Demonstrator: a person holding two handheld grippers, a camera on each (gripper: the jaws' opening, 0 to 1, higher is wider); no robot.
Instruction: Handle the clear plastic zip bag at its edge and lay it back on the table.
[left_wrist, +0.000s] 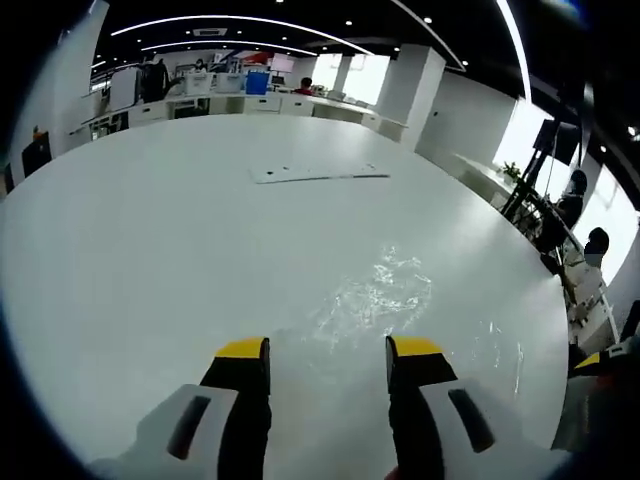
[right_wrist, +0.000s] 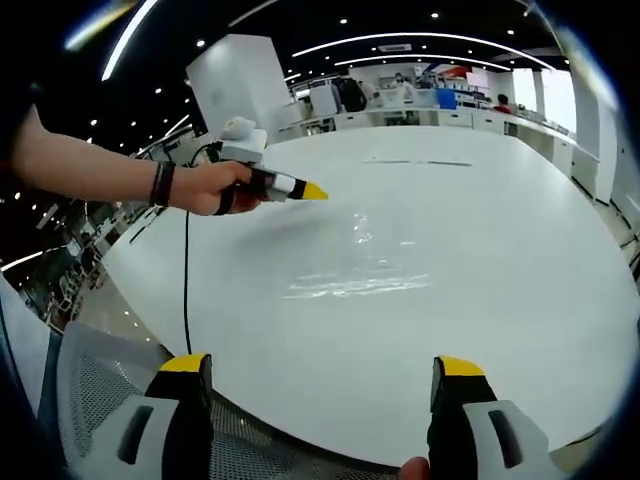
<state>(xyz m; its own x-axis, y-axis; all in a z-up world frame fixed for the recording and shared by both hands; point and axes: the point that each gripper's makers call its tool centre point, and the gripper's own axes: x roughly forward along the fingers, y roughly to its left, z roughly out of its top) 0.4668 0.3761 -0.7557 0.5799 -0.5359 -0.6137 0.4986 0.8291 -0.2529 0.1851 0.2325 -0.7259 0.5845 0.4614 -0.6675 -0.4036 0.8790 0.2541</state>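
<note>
Clear plastic zip bag (left_wrist: 385, 295) lying flat on the white desk (left_wrist: 150, 250), near its middle. Left tool (left_wrist: 328, 350), jaws spread, empty, poised just before the bag's near edge. Right tool (right_wrist: 322, 368), jaws spread, empty, above the desk's near edge, well apart from the bag.

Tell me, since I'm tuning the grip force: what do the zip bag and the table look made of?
Zip bag: thin clear plastic film, glossy; the white top shows through it and its wrinkles catch glints. Table: smooth white top, probably laminate or a painted board, semi-gloss, with soft reflections of the ceiling lights.
</note>
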